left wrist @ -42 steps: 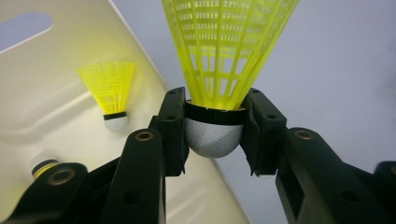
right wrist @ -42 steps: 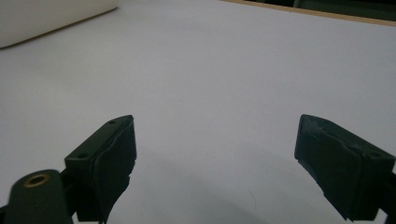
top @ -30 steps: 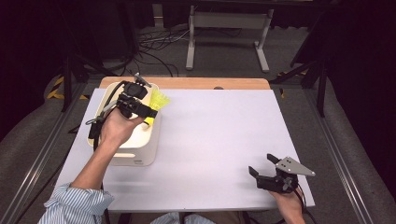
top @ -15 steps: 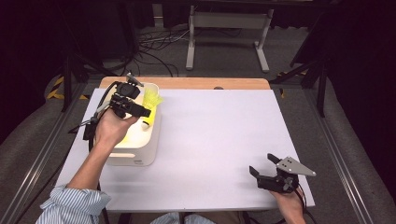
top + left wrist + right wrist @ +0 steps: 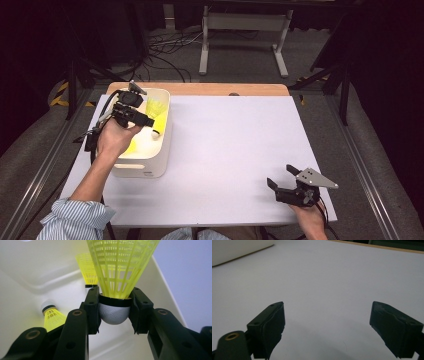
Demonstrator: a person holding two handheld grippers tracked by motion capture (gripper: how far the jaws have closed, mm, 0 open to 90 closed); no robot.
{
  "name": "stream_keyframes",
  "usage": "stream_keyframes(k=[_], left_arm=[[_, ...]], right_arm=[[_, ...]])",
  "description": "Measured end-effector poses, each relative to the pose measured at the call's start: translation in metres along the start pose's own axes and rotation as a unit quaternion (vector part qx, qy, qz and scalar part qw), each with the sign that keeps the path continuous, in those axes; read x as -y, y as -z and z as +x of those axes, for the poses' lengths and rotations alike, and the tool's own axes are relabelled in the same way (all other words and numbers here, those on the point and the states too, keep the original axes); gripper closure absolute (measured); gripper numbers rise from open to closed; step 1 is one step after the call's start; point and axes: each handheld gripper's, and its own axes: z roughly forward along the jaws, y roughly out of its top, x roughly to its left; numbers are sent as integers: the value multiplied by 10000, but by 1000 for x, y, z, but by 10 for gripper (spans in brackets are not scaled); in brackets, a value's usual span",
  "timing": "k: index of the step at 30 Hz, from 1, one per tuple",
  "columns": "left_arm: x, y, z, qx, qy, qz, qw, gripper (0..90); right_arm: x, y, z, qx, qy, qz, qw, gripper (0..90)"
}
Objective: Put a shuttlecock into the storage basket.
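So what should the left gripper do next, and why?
Probably lift straight up. The left gripper is already shut on a shuttlecock by its white cork, inside the bin, where two more lie, so raising it should clear the wall.

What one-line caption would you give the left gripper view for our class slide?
Left gripper clamps a yellow shuttlecock by its white cork base above a cream bin holding two more.
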Motion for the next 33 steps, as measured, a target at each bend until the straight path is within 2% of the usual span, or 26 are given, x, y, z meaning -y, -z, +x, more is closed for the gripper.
stream_keyframes(k=[19, 30, 33], left_arm=[[2, -23, 18, -202, 260, 302, 9990, 639], [4, -34, 23, -250, 319, 445, 9982, 633], [4, -36, 23, -274, 276, 530, 9978, 627]], right_arm=[[0, 0, 0, -7, -14, 7, 10000, 135], [0, 0, -1, -19, -13, 6, 10000, 135], [0, 0, 0, -11, -15, 11, 10000, 135]])
